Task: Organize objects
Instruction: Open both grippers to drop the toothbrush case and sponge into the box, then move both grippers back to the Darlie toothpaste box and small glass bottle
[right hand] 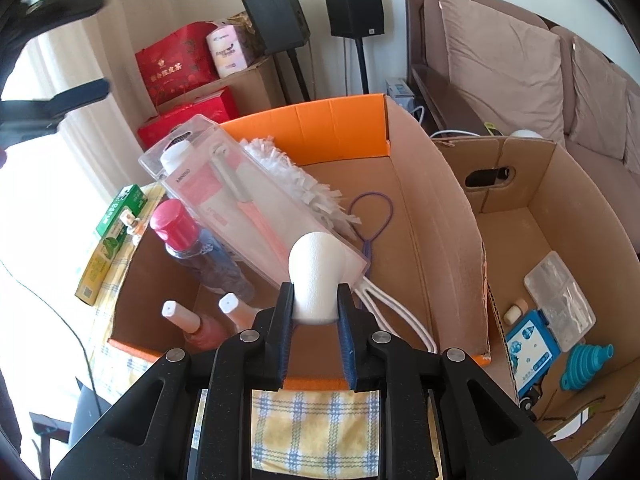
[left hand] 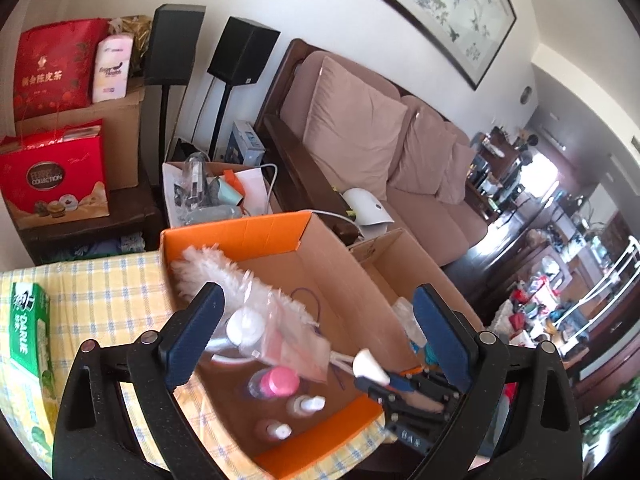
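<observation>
An orange-rimmed cardboard box (right hand: 304, 124) on the yellow checked tablecloth holds a white duster (right hand: 296, 176), a clear plastic package (right hand: 240, 200), a pink-capped bottle (right hand: 180, 228) and two small white-capped bottles (right hand: 188, 320). My right gripper (right hand: 316, 304) is shut on a white egg-shaped sponge (right hand: 318, 272) at the box's near edge. My left gripper (left hand: 316, 340) is open and empty above the same box (left hand: 236, 228). The right gripper with the sponge (left hand: 370, 366) shows in the left wrist view.
A second brown cardboard box (right hand: 532, 216) on the right holds a clear case (right hand: 560, 300), a blue packet (right hand: 530, 344) and a teal funnel (right hand: 586, 364). A green carton (right hand: 116, 240) lies left of the boxes. A sofa (left hand: 360, 132), speakers and red gift boxes stand behind.
</observation>
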